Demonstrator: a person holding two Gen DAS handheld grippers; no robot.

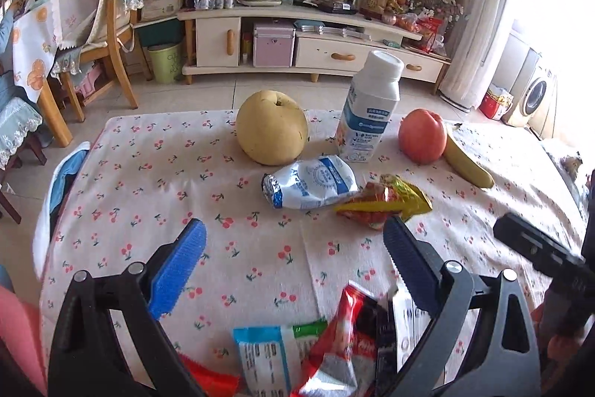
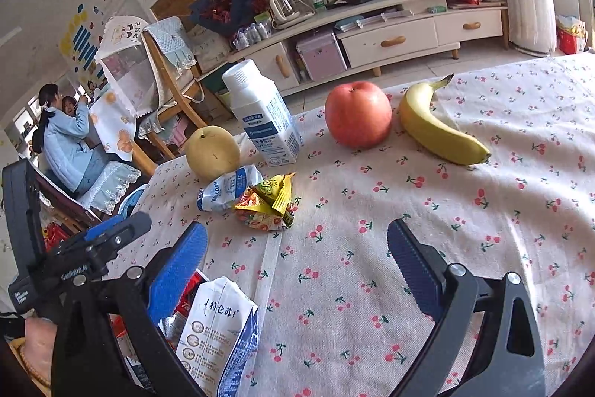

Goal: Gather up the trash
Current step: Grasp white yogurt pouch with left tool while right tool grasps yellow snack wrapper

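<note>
The crushed white-blue pouch [image 1: 310, 186] lies mid-surface, long axis left–right, foil end pointing left, touching the yellow-red wrapper [image 1: 383, 201]. Near wrappers [image 1: 327, 348] are cut off. The left hand-held gripper [image 1: 293, 240] and the right hand-held gripper [image 2: 297, 244] gape wide, holding nothing.

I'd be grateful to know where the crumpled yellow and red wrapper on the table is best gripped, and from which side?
Grip the yellow and red wrapper by its raised yellow folds, coming from above on its near, open side. It lies crumpled on the tablecloth, with the flattened milk pouch touching its left edge, so that side is probably crowded.
</note>
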